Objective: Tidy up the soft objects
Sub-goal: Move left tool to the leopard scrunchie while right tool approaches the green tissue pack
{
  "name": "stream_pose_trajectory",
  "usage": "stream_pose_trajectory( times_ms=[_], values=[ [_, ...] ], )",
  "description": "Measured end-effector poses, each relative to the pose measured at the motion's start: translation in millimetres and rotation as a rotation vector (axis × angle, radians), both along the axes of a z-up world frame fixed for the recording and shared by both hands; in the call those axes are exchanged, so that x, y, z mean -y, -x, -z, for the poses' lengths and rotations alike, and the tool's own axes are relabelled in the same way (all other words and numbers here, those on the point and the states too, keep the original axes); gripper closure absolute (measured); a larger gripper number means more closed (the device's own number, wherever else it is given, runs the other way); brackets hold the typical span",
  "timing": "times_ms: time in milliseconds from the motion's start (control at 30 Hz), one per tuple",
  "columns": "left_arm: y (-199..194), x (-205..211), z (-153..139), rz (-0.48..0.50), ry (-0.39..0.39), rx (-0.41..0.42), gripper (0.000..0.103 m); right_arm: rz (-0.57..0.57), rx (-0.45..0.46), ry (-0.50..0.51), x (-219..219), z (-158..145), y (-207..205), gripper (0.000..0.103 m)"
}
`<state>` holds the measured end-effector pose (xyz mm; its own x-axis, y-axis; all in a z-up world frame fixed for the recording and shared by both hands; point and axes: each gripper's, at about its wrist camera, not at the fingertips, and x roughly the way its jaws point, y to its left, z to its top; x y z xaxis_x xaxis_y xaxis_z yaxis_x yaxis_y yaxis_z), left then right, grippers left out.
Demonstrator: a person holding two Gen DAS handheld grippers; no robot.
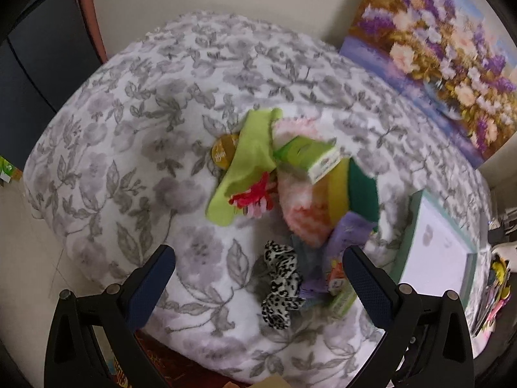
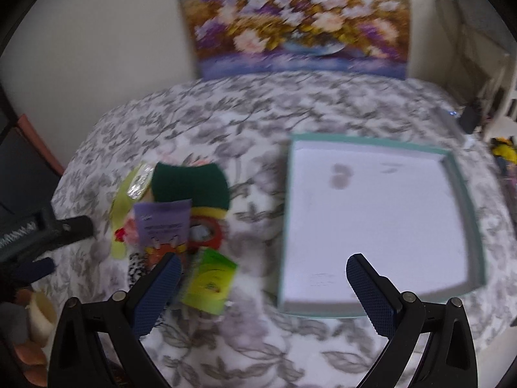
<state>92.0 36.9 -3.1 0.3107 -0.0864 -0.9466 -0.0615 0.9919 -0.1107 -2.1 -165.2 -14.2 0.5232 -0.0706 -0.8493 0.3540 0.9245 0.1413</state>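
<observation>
Left wrist view: left gripper (image 1: 258, 278) hangs above the leopard scrunchie (image 1: 280, 287), jaws wide and empty, likely to pick it. Beside the pile, right gripper (image 2: 263, 278), equally wide and empty, faces the box (image 2: 465, 213).

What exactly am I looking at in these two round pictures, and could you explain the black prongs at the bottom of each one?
Those prongs are handheld grippers: a person carries one in each hand, and a fisheye camera on each looks forward along its two fingers. One picture is from the left gripper, the other from the right gripper. Both are open and hold nothing. Below them is a surface under a grey floral cover. On it lies a jumble: a lime green sock, a leopard-print scrunchie, a fluffy pink item, a green and yellow sponge and some small packets. Beside the pile sits an empty white tray with a teal rim. A flower painting leans behind.
</observation>
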Motion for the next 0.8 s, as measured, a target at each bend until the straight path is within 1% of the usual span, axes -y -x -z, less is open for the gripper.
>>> stream_pose_trajectory(
  times_ms=[167, 333, 533, 600, 700, 733, 800],
  values=[
    [-2.3, -7.0, 16.8, -0.009, -0.004, -0.002, 0.000, -0.027, -0.035, -0.045, -12.6, 24.4, -10.9, 0.000],
    [-3.0, -16.0, 33.7, -0.013, 0.107, -0.039, 0.000, -0.042, -0.060, -0.064, -19.4, 39.3, -16.3, 0.000],
    [-4.1, -11.5, 40.5, 0.008, 0.160, -0.054, 0.000, -0.049, -0.059, -0.094, -20.5, 45.8, -18.6, 0.000],
    [-4.2, -8.9, 40.6, 0.017, 0.138, -0.049, 0.000, -0.044, -0.057, -0.107, -19.2, 46.9, -19.0, 0.000],
    [-3.5, -3.8, 37.5, 0.035, 0.059, -0.023, 0.000, -0.035, -0.060, -0.158, -17.0, 50.3, -19.3, 0.001],
    [-3.4, -3.0, 37.2, 0.037, 0.047, -0.021, 0.000, -0.035, -0.061, -0.174, -16.9, 51.3, -19.3, 0.003],
    [-2.8, -4.7, 39.1, 0.025, 0.053, -0.038, 0.000, -0.039, -0.063, -0.203, -18.0, 53.6, -19.6, 0.005]
  ],
)
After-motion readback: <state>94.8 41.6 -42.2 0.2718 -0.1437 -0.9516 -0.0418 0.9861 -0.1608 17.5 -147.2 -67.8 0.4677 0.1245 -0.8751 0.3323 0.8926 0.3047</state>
